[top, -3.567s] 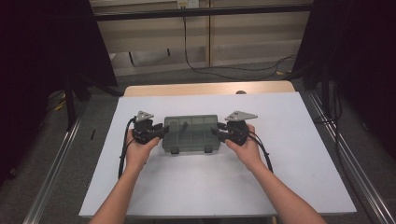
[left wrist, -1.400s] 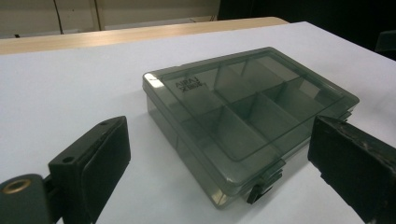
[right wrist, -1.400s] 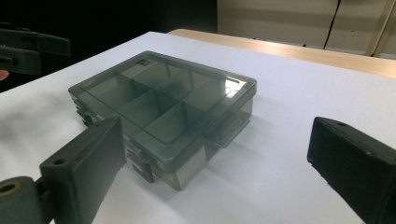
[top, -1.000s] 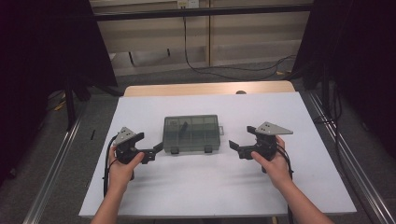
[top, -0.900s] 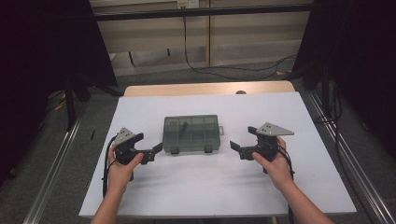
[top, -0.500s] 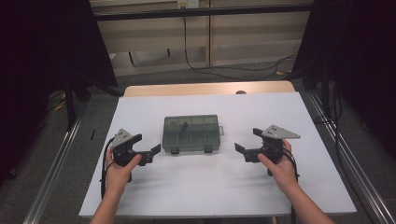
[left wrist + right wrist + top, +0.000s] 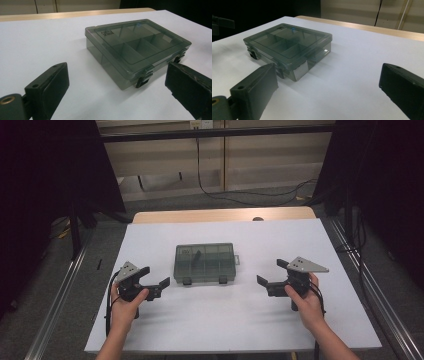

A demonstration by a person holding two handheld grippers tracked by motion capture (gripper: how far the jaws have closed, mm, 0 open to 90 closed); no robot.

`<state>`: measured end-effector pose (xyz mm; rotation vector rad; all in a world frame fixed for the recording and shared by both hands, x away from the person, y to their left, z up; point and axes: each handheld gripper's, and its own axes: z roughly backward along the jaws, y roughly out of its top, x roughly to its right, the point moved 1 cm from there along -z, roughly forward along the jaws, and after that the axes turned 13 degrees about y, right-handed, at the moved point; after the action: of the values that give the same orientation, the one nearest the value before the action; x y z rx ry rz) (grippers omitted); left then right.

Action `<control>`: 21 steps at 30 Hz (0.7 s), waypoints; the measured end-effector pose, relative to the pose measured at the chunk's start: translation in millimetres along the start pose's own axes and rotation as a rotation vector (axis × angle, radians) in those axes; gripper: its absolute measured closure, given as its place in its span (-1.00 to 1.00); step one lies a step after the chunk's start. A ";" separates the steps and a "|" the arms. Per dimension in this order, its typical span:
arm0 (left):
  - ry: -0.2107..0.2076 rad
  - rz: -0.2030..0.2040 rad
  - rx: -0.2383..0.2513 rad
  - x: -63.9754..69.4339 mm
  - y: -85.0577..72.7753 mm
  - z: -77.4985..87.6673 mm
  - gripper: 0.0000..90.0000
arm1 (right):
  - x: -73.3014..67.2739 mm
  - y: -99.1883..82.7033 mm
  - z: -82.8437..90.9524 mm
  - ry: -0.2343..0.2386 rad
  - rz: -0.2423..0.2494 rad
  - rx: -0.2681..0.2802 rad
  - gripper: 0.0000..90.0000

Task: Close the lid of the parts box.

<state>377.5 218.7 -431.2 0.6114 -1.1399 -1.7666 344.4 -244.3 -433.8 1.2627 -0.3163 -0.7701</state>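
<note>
Both grippers had drawn back from the box (image 7: 205,264), which sat shut at the middle of the white bench (image 7: 240,320). The left gripper (image 7: 156,285) and right gripper (image 7: 270,281) hovered well apart from it, fingers spread and empty, suggesting the box was placed and released.

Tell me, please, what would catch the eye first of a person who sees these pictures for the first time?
Most striking is the smoky translucent compartment box, lid closed, lying alone in the middle of the white table, its two latches toward the person. On either side of it, apart from it, the left gripper and the right gripper are held with jaws wide open, both pointing inward at the box.
</note>
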 end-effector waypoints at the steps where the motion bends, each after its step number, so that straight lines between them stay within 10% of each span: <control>1: 0.001 -0.003 0.001 -0.1 -0.2 0.4 -0.88 | 0.5 -0.2 0.9 -0.002 0.003 0.004 -0.96; 21: -0.008 -0.017 0.016 0.3 -4.8 6.9 -0.89 | 5.4 -6.4 18.2 -0.022 0.007 0.011 -0.97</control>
<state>370.0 222.2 -432.3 0.6255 -1.1585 -1.7776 334.9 -261.8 -435.3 1.2638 -0.3429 -0.7774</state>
